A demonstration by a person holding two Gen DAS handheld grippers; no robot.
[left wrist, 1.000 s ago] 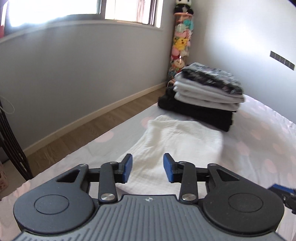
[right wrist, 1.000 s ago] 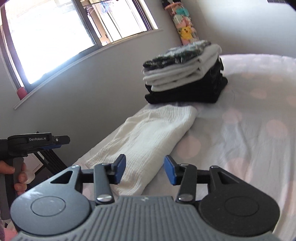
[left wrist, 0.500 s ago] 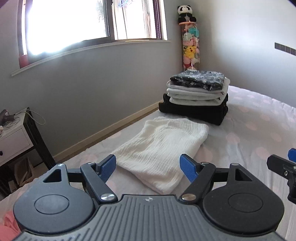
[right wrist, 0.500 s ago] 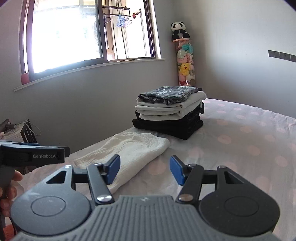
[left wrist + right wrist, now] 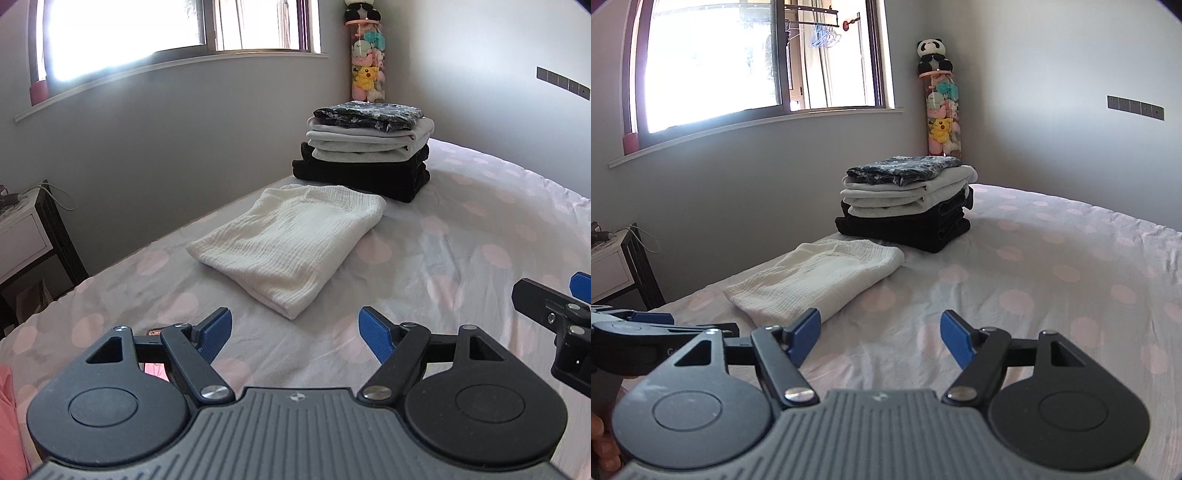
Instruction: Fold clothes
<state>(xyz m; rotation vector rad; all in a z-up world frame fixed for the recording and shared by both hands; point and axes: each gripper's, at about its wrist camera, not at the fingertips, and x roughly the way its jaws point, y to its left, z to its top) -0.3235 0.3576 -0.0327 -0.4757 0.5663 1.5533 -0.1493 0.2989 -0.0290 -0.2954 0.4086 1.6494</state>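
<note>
Left gripper [image 5: 295, 332] is held with jaws wide apart, nothing between them. Right gripper [image 5: 881, 336] jaws are opening, also empty. Bare bedsheet [image 5: 461, 258] lies under both, open to the right; the bed's left edge drops toward a nightstand [image 5: 22, 229]. A pink cloth [image 5: 7, 417] is seen at the near left. The folded white cloth [image 5: 291, 236] lies flat just ahead of both grippers, untouched. Beyond it, nearly touching, stands the stack [image 5: 365, 155] of folded clothes. A plush tube [image 5: 940, 110] occupies the far corner.
</note>
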